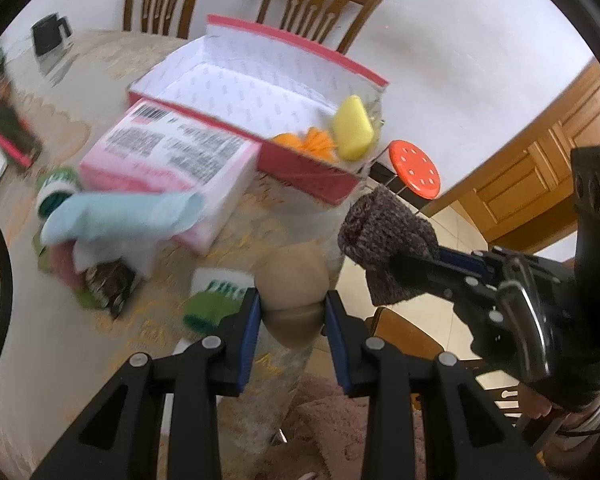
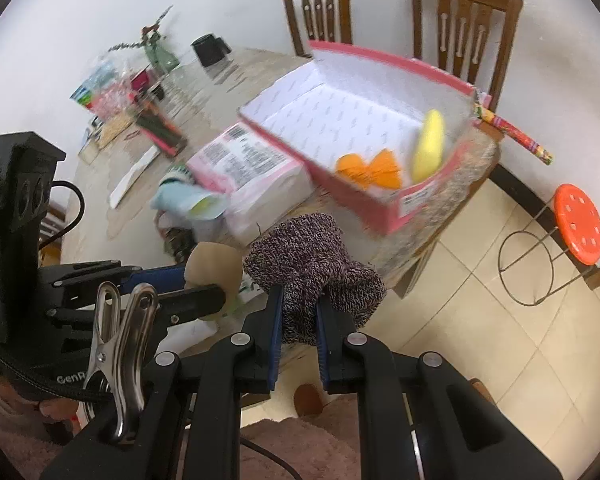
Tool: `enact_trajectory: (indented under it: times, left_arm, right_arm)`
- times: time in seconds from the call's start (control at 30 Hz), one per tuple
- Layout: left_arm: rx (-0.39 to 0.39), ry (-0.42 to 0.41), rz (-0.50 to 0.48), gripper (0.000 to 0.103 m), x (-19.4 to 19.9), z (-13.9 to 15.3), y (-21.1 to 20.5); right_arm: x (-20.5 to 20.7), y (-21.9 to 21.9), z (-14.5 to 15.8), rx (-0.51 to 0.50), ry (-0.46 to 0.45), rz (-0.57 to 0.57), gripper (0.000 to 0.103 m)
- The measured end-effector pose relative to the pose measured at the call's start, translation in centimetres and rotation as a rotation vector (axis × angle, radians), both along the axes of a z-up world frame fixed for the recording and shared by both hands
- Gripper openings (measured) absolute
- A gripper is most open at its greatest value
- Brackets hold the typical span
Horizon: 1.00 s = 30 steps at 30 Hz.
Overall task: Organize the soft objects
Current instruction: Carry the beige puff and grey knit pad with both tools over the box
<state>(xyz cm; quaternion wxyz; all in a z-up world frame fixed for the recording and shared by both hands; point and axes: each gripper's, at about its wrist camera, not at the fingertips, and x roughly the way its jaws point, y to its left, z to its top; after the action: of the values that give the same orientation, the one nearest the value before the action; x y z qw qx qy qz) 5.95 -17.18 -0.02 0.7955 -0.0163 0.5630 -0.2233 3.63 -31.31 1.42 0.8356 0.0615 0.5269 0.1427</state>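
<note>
My left gripper (image 1: 292,312) is shut on a tan soft bun-shaped object (image 1: 294,280), held above the table's near edge; it also shows in the right wrist view (image 2: 214,272). My right gripper (image 2: 298,320) is shut on a grey-purple knitted piece (image 2: 312,264), seen in the left wrist view (image 1: 384,240) to the right of the bun. An open pink box (image 1: 260,80) with a white lining holds a yellow sponge (image 1: 354,126) and an orange piece (image 1: 316,142) in its near right corner. A light blue cloth (image 1: 124,212) lies on the table at the left.
A pink-and-white labelled package (image 1: 172,156) lies in front of the box. Green-and-white items (image 1: 216,300) and a dark packet (image 1: 108,284) lie near the cloth. A black mug (image 2: 210,50) and clutter stand far back. Two wooden chairs (image 2: 464,12) and an orange stool (image 2: 578,224) surround the table.
</note>
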Motion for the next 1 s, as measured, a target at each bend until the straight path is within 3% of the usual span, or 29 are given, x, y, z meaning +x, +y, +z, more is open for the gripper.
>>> enact_trajectory:
  times: [0.37, 1.0]
  left_arm:
    - [-0.004, -0.017, -0.042, 0.033, 2.2, 0.8, -3.7]
    - [-0.005, -0.041, 0.071, 0.033, 9.1, 2.0, -5.0]
  right_arm:
    - [2.3, -3.8, 1.1, 0.014, -0.037, -0.057, 0.016]
    - [8.6, -5.5, 1.4, 0.053, -0.071, -0.003, 0.016]
